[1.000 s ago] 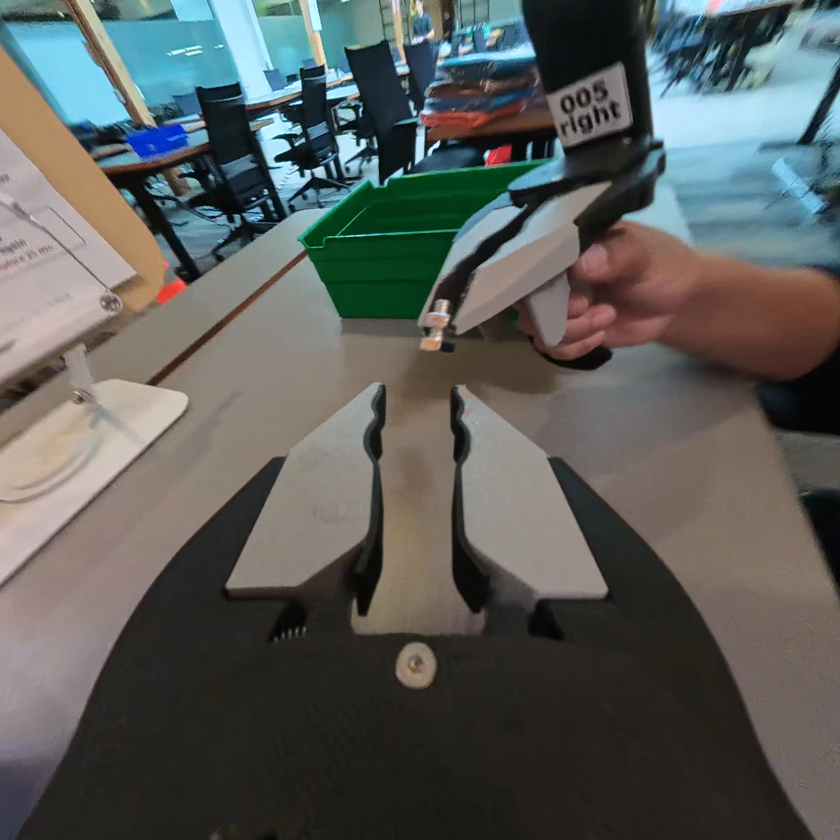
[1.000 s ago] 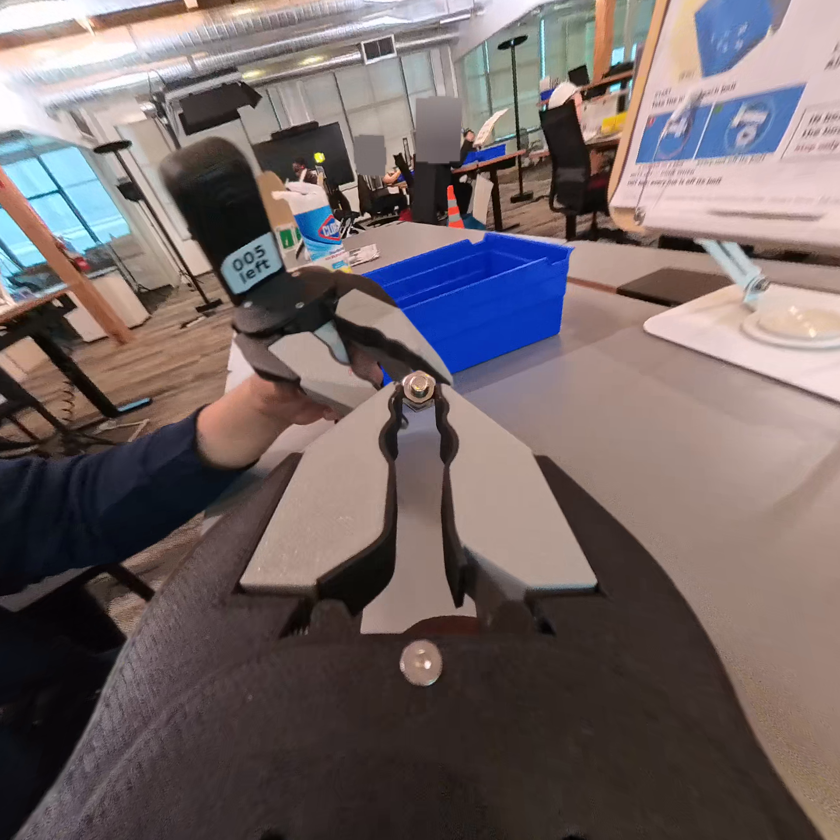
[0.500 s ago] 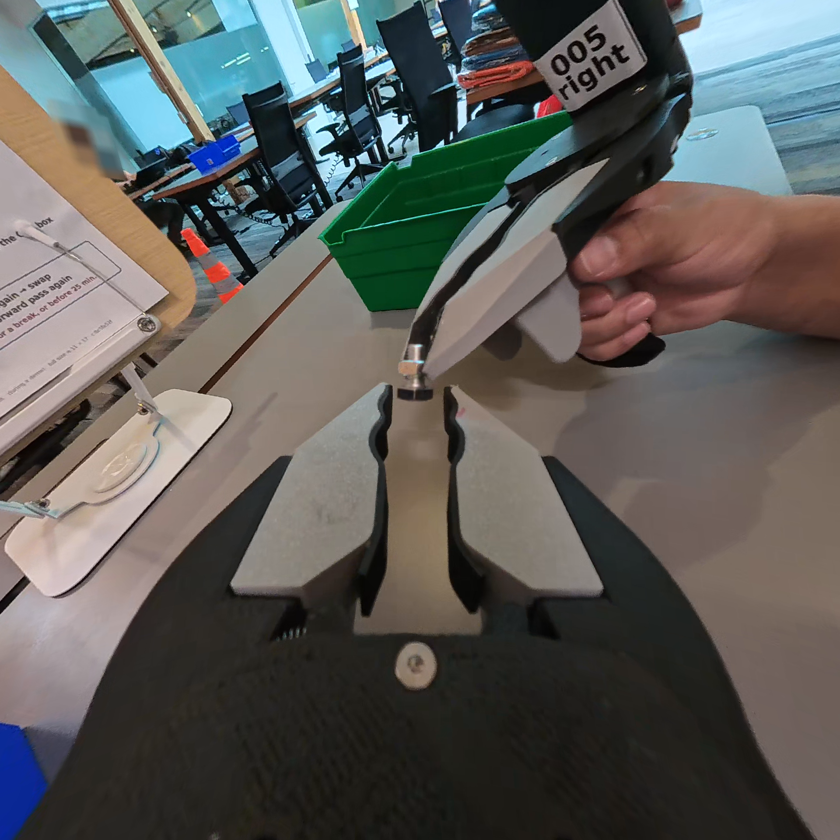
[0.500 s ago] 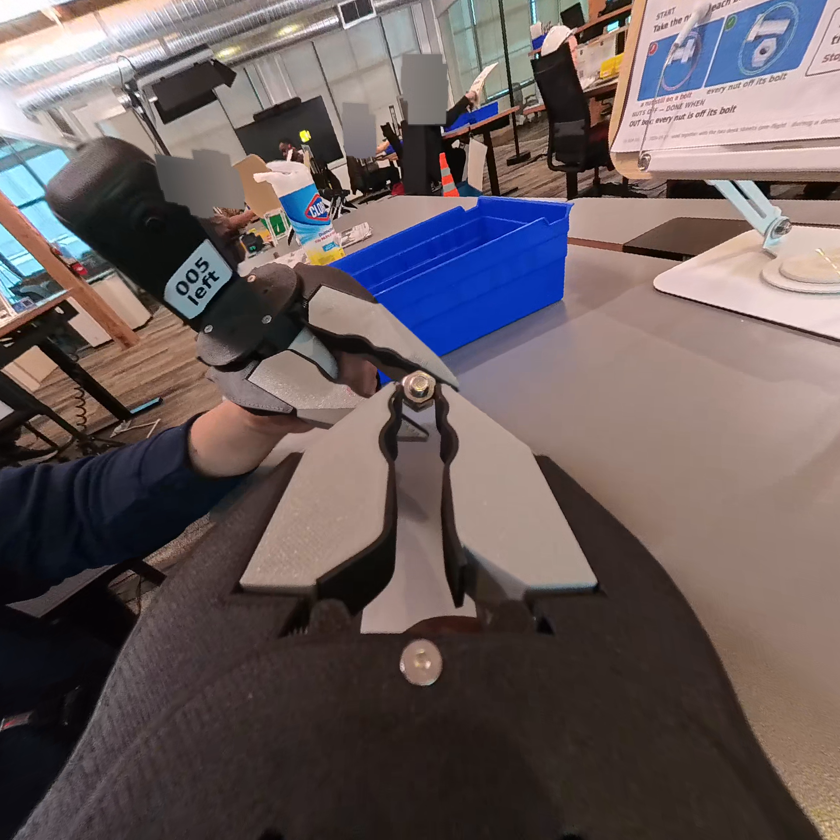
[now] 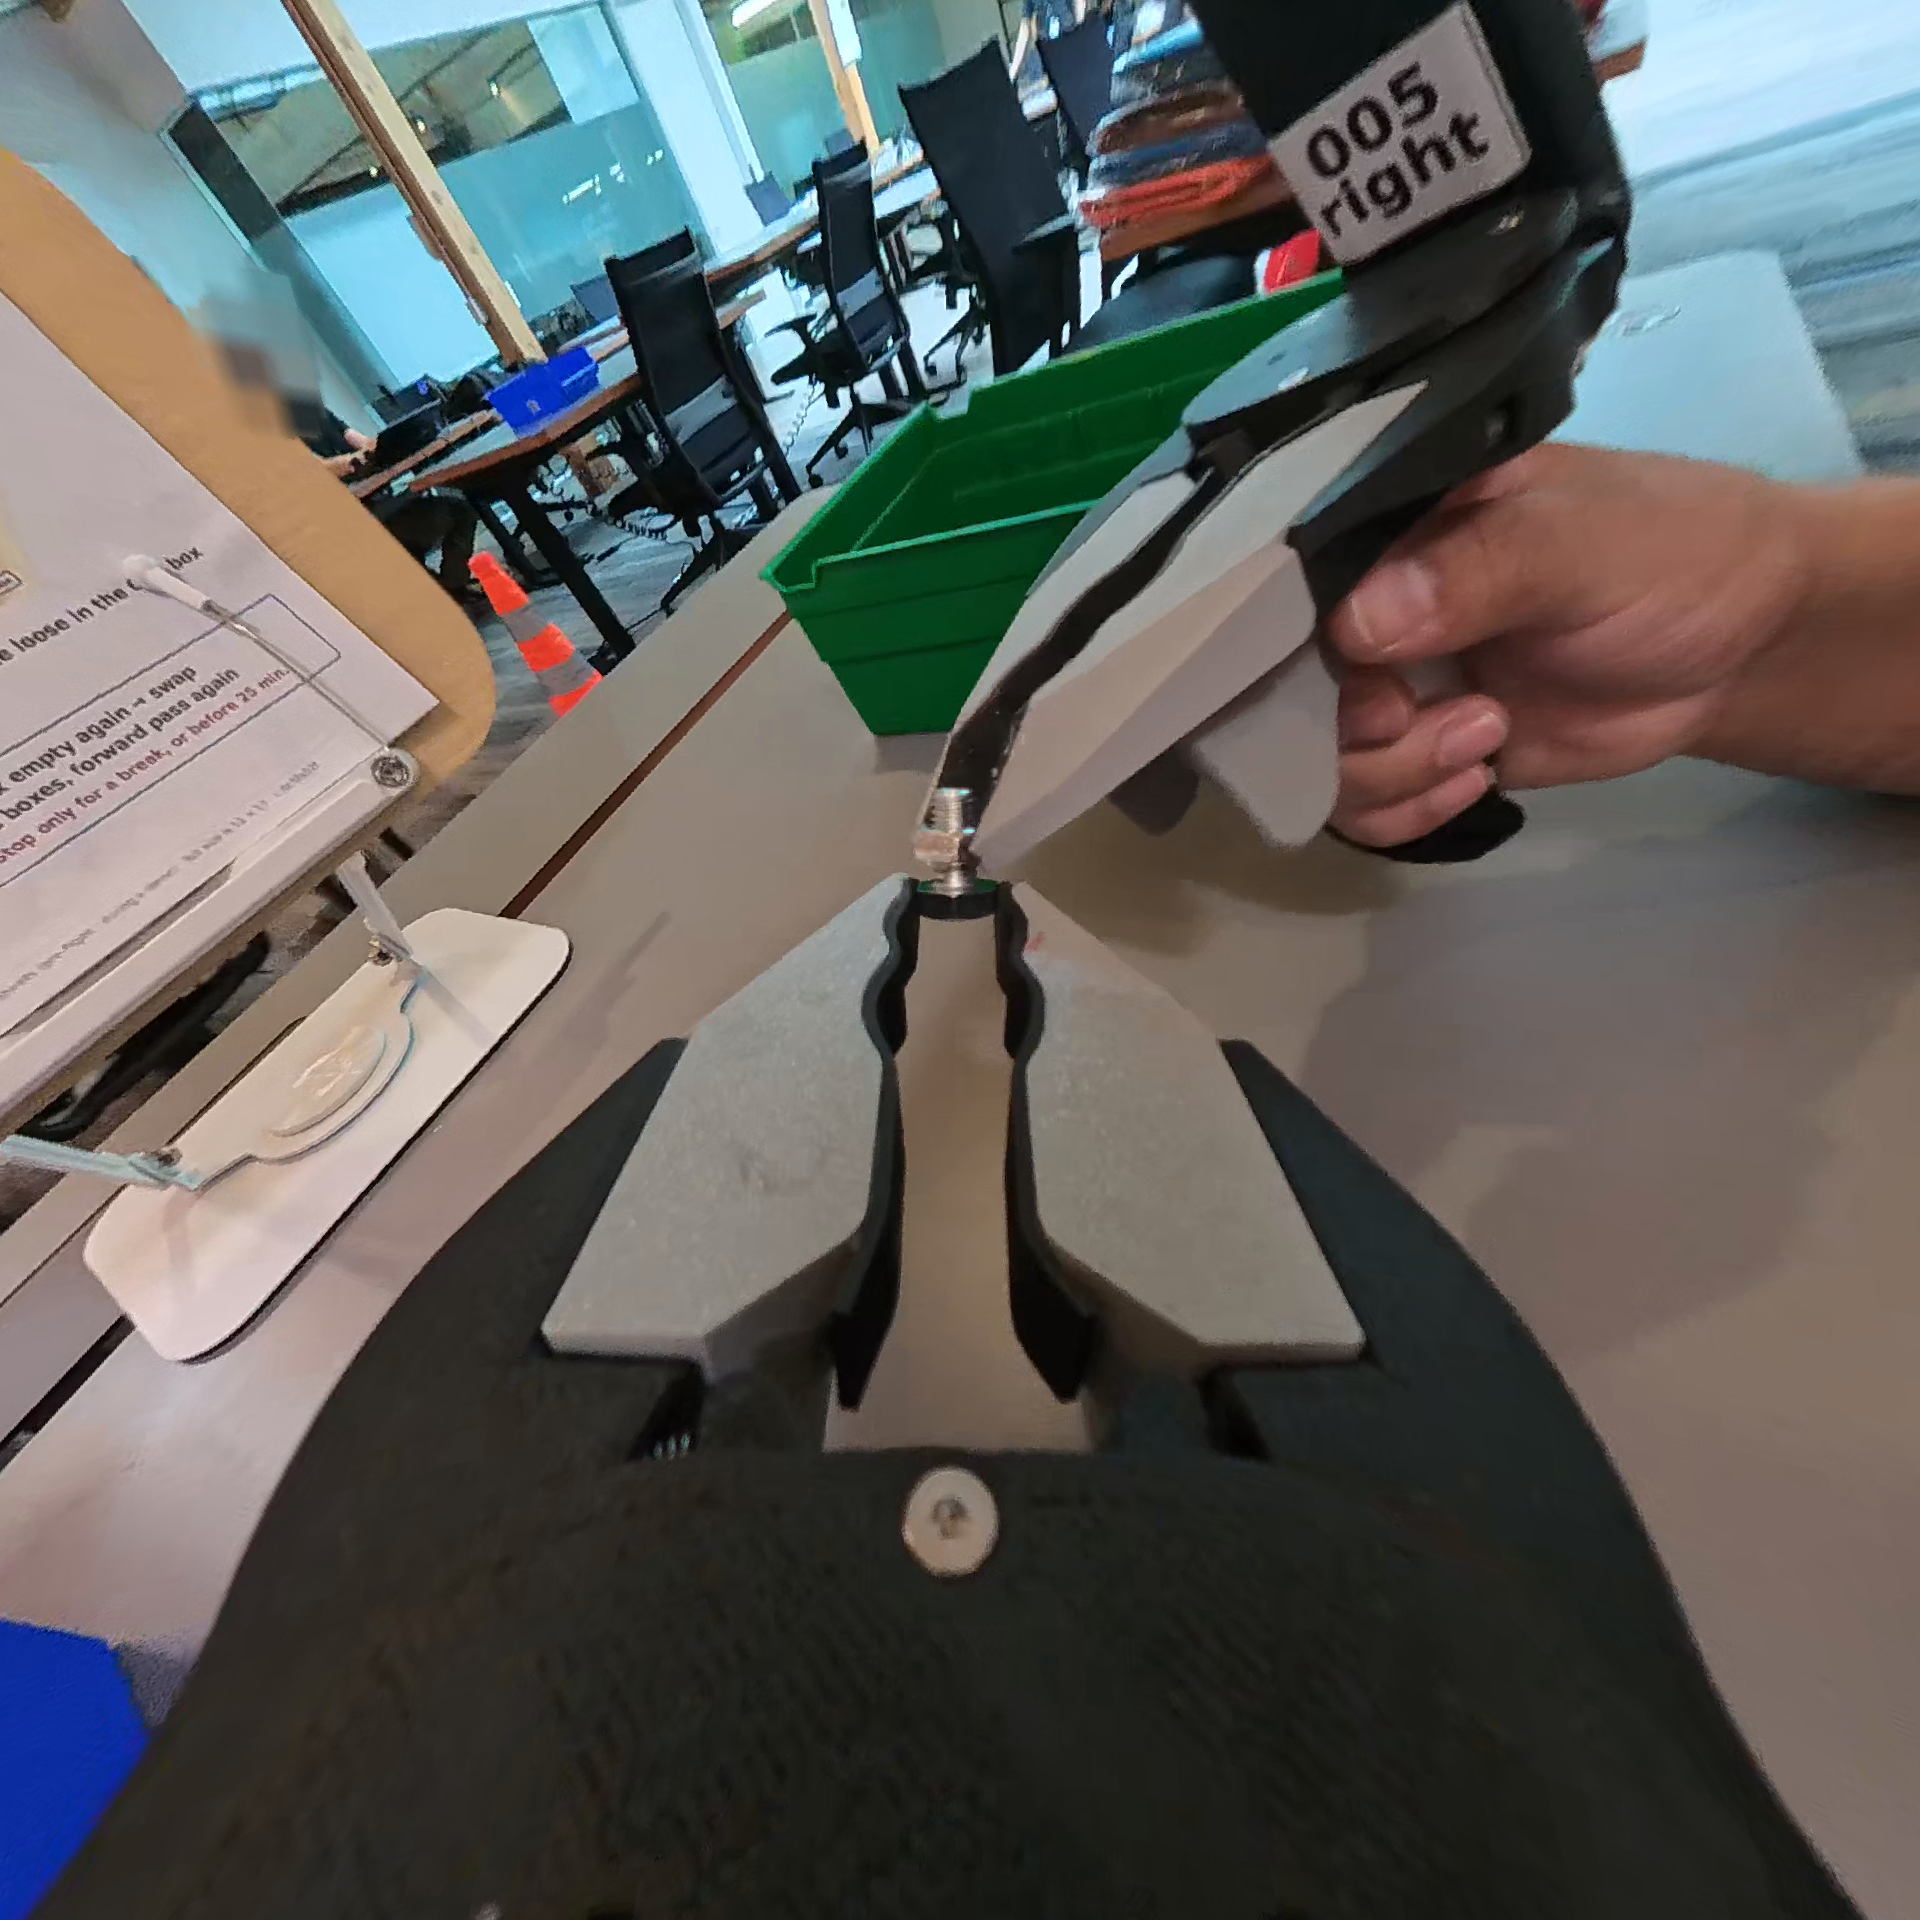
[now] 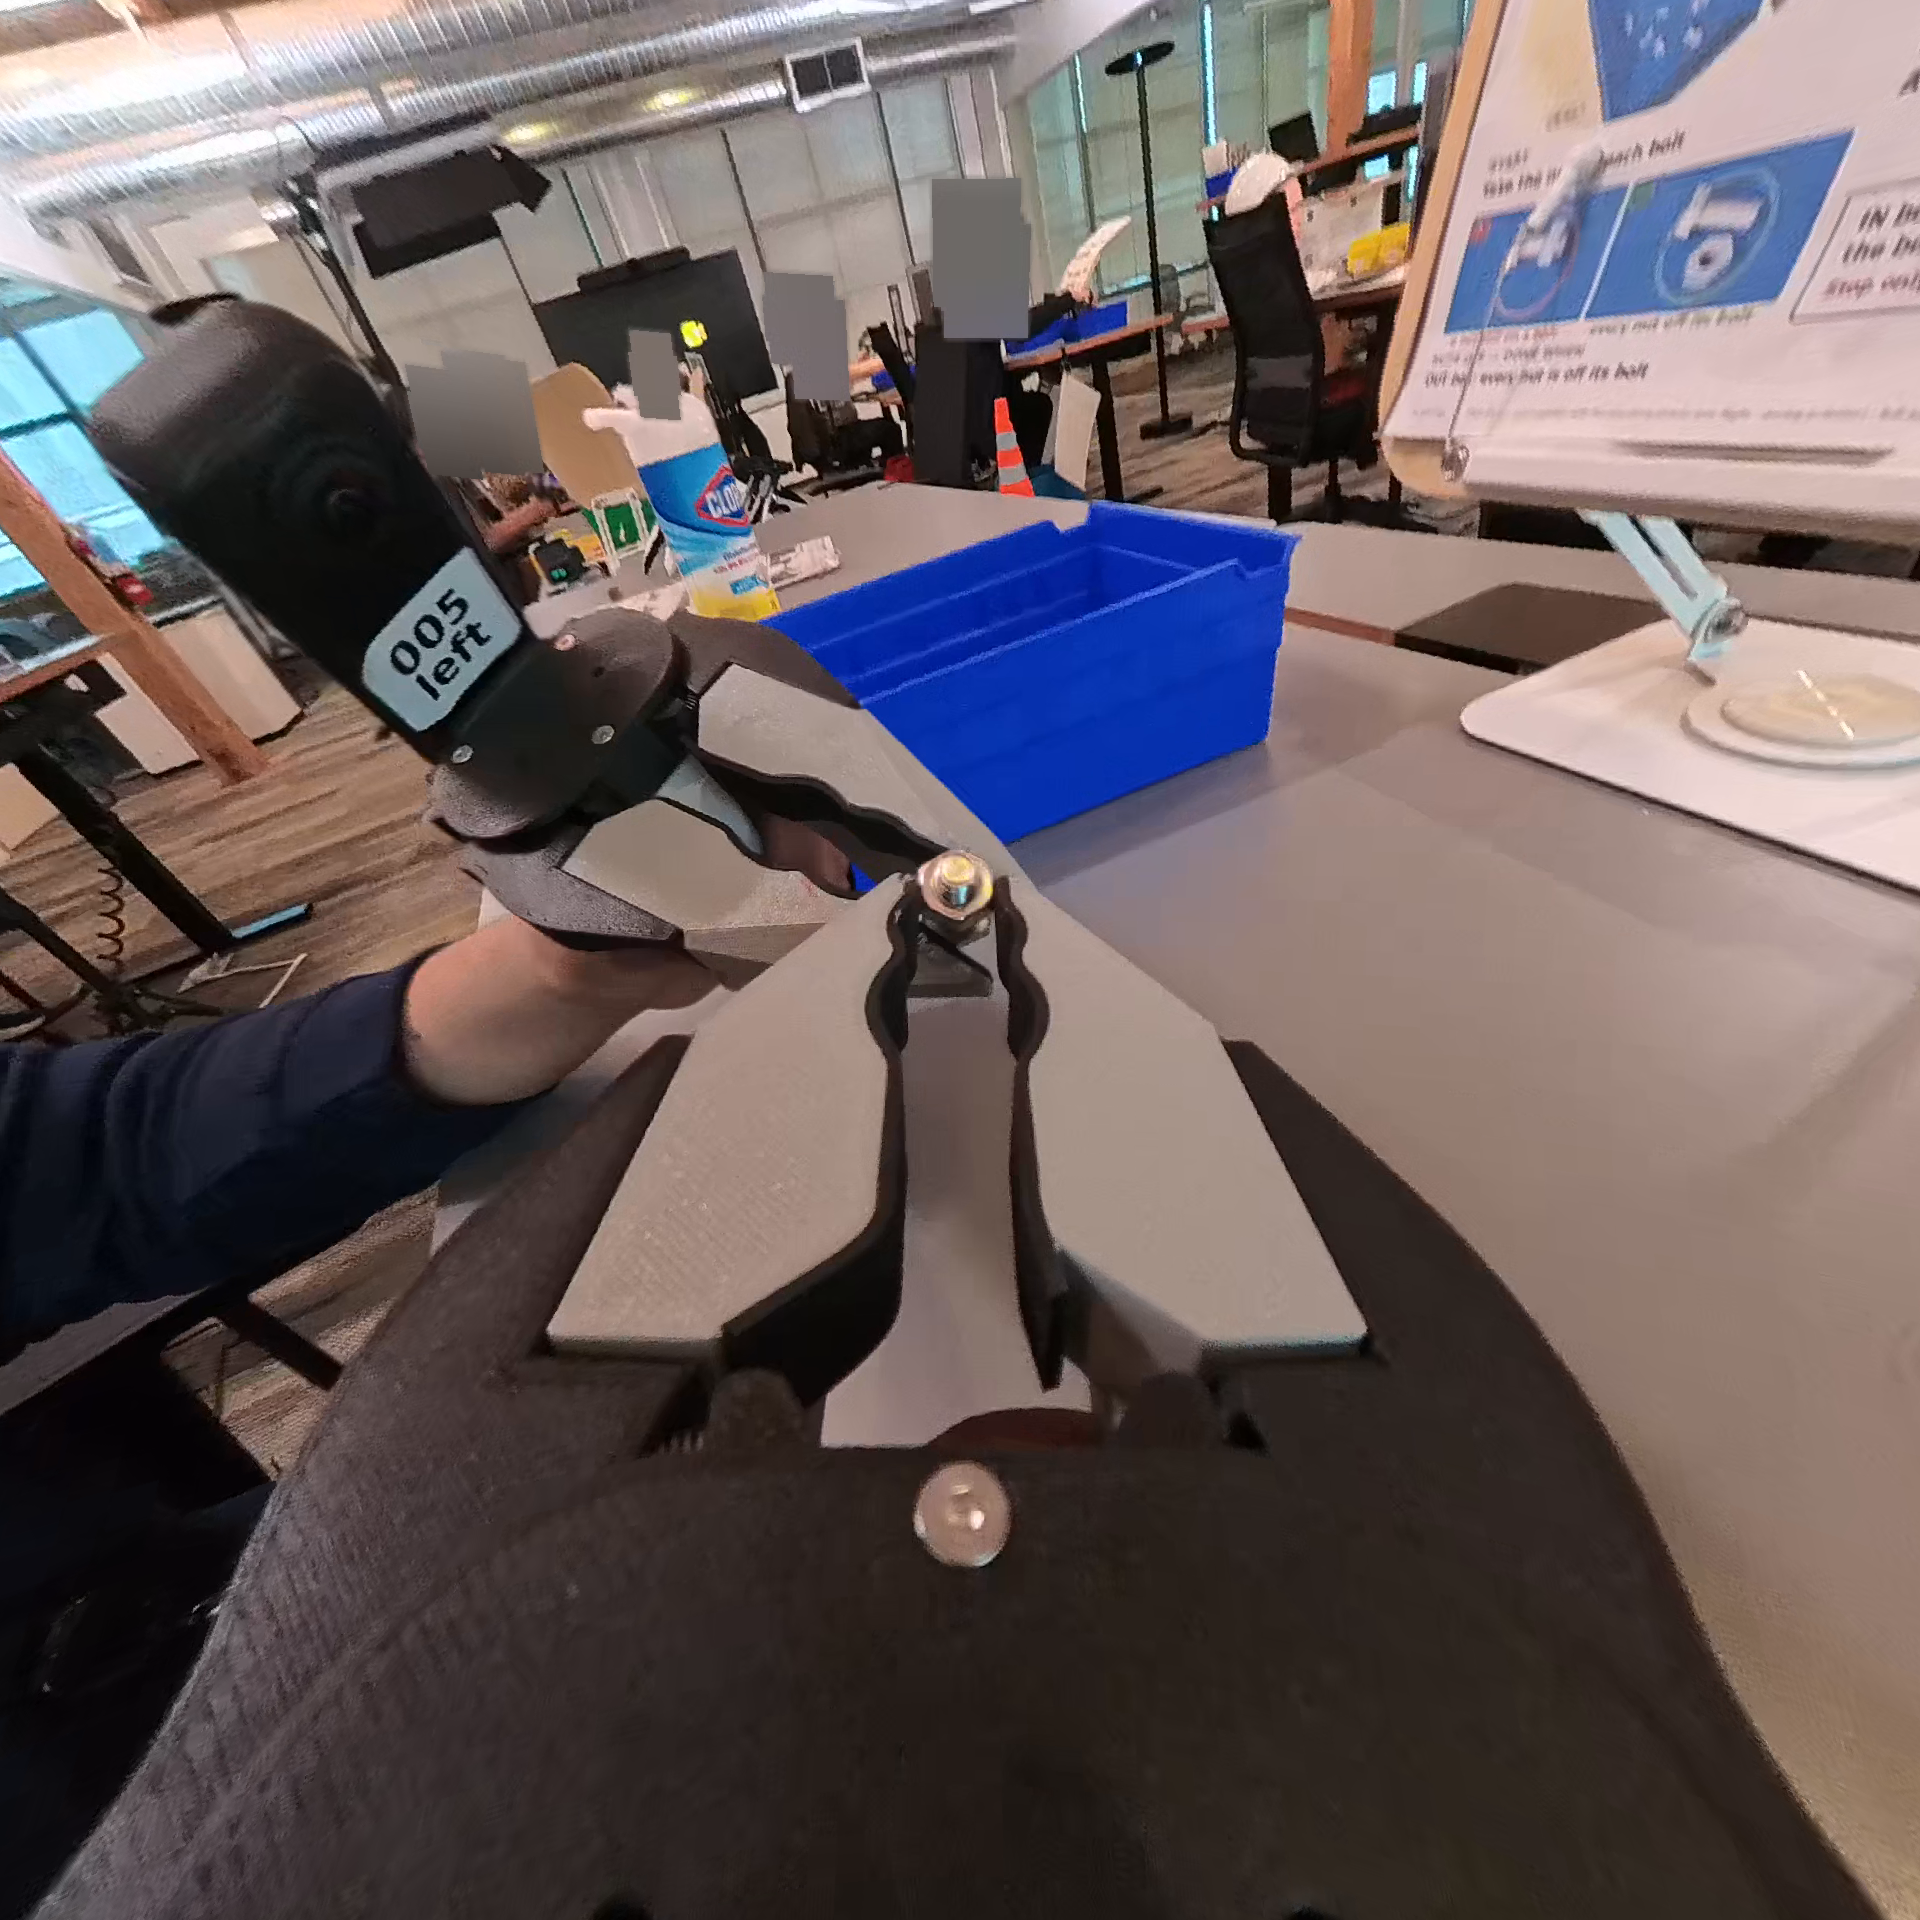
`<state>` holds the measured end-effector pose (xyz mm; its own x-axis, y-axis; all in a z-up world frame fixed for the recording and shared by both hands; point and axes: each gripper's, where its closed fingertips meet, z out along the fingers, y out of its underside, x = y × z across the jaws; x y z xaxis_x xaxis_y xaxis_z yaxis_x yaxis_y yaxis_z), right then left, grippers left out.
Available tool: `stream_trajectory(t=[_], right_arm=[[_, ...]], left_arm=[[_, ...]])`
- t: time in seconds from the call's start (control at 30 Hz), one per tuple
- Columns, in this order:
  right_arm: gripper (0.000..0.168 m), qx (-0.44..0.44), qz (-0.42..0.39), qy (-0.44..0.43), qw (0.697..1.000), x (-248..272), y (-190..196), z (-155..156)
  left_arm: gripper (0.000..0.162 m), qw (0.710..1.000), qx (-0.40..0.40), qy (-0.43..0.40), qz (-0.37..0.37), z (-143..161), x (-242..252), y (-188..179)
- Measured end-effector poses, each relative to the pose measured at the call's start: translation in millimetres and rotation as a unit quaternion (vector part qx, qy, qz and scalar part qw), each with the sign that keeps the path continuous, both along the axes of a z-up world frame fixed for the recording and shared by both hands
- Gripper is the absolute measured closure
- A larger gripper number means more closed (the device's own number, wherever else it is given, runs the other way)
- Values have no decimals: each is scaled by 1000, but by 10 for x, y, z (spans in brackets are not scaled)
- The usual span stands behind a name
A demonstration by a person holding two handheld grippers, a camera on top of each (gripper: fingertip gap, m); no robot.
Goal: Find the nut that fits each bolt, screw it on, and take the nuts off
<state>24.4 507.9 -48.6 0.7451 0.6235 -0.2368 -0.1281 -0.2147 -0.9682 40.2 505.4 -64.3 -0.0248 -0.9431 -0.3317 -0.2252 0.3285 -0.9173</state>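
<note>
Between right gripper (image 6: 951, 914) fingers (image 6: 1081, 1039), bolt (image 6: 953, 883), left gripper (image 5: 951, 914) meeting it

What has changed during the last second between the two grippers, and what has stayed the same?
The left gripper moved forward to the right gripper and narrowed its fingers around the dark head of the bolt; a firm grip cannot be confirmed. One second ago the two were apart, with the left fingers wider open. The right gripper stayed shut on the bolt, with its nut. The green bin and blue bin did not move.
</note>
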Motion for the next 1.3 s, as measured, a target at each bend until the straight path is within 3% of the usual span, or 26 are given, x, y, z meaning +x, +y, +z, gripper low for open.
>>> stream_trajectory(t=[0.27, 0.37, 0.53, 0.8, 1.07, 1.3], right_arm=[[142, 28, -17, -19, 999, 36, -1, 59], [157, 27, -42, -34, 998, 124, 34, 31], [154, 69, 6, -4, 998, -17, -98, 207], [151, 60, -21, 1, 998, 54, -31, 183], [146, 88, 20, 30, 996, -108, -131, 312], [145, 79, 1, 14, 997, -31, -93, 259]], left_arm=[[150, 1000, -1, -25, -7, 103, -15, -46], [150, 999, -18, -40, -4, 164, -62, 14], [150, 999, -37, -40, -5, 150, -47, 20], [150, 996, -58, -68, -12, 253, -61, 0], [150, 996, -56, -57, -42, 201, 6, -164], [150, 993, -79, -80, -29, 295, -72, -36]])
